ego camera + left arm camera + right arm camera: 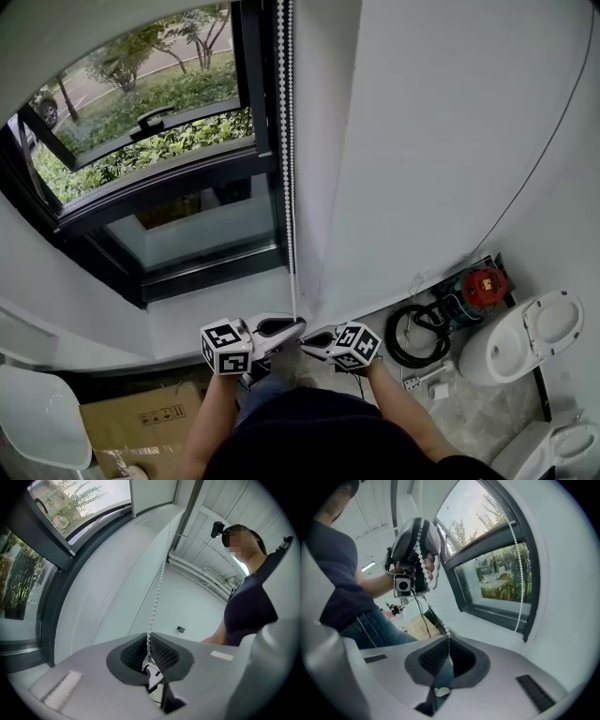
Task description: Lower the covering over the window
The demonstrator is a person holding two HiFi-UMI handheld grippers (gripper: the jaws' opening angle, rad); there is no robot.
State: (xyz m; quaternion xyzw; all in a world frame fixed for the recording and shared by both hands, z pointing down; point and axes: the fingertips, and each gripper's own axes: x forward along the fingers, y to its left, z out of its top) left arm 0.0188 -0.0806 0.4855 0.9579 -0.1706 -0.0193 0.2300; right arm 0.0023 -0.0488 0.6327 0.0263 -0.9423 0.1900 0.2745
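**Bead chain [285, 141].** A white looped cord for the window covering. In the head view it hangs in two close strands from the top centre of the frame. It runs down the right edge of the window [150, 122] and ends at the two grippers at lower centre.

**Left gripper [298, 325].** Its jaws are pressed together and pinch the chain. In the left gripper view the beads [157, 592] descend from upper centre and pass between the ribbed pads [164, 654] at lower centre. A white panel [153, 494] crosses the top of that view; whether it is the covering cannot be told.

**Right gripper [314, 344].** It lies just right of the left one, with the two tips nearly meeting. Its jaws are also closed on the chain. In the right gripper view the beads [436, 609] rise from between its pads toward upper left. There they reach the left gripper, which is held in a hand [429, 566]. A second strand [517, 573] hangs before the glass at right.

**Surroundings, head view.**
- The dark window frame [187, 183] fills the upper left, with green shrubs [159, 98] beyond the glass.
- A white sill [202, 314] lies below the frame.
- A white wall [431, 141] occupies the upper right.
- At lower right are a coiled black hose [412, 336], a red-capped device [485, 286] and a white toilet [525, 339].
- A cardboard box [141, 417] sits at lower left.
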